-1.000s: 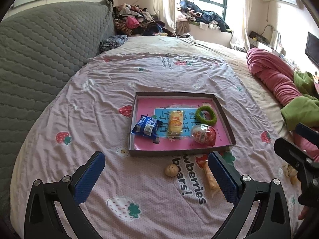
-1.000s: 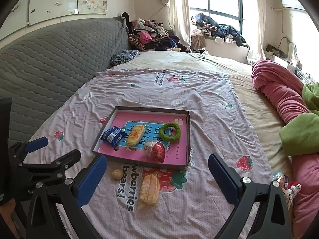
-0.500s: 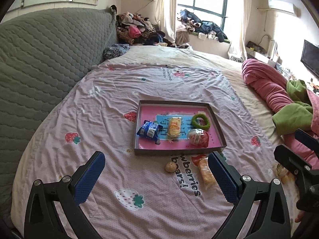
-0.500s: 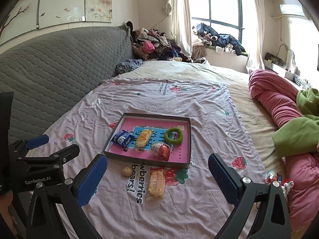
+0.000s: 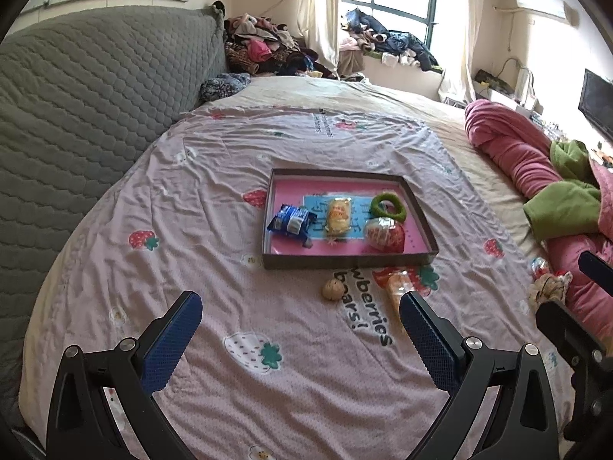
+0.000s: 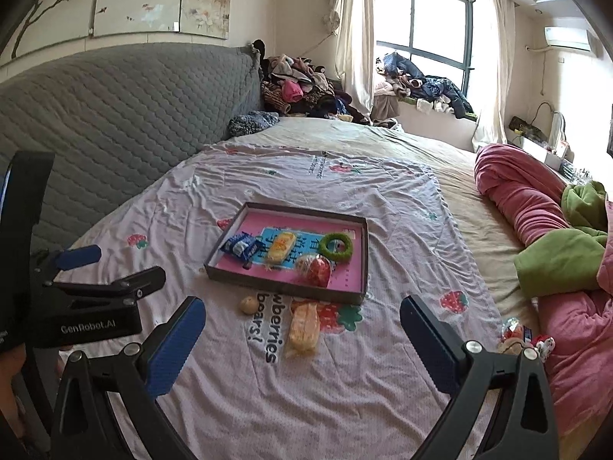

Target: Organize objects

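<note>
1. The left gripper (image 5: 300,304) hangs above the bedsheet (image 5: 199,268) with its blue pads spread wide and nothing between them. The right gripper (image 6: 302,308) is likewise wide apart and empty.
2. A wrapped yellow bread (image 6: 304,326) lies on the sheet just in front of the tray (image 6: 281,285), its long axis running toward and away from the tray's near wall. A small round walnut (image 6: 248,304) sits just beside it to the left, apart from both.
3. Inside the tray, from left to right: a blue snack packet (image 6: 240,246) lying askew, a yellow wrapped cake (image 6: 281,246) lengthwise across the tray's depth, a red-and-clear wrapped ball (image 6: 315,269) near the front wall, and a green ring (image 6: 336,245) lying flat behind it.
4. More small wrapped items (image 6: 523,335) rest at the sheet's right edge, against a pink quilt (image 6: 517,191) and green blanket (image 6: 559,260).
5. The strawberry-printed sheet covers a bed with a grey quilted headboard (image 6: 115,122); piled clothes (image 6: 299,92) and a bright window (image 6: 421,19) stand beyond.
</note>
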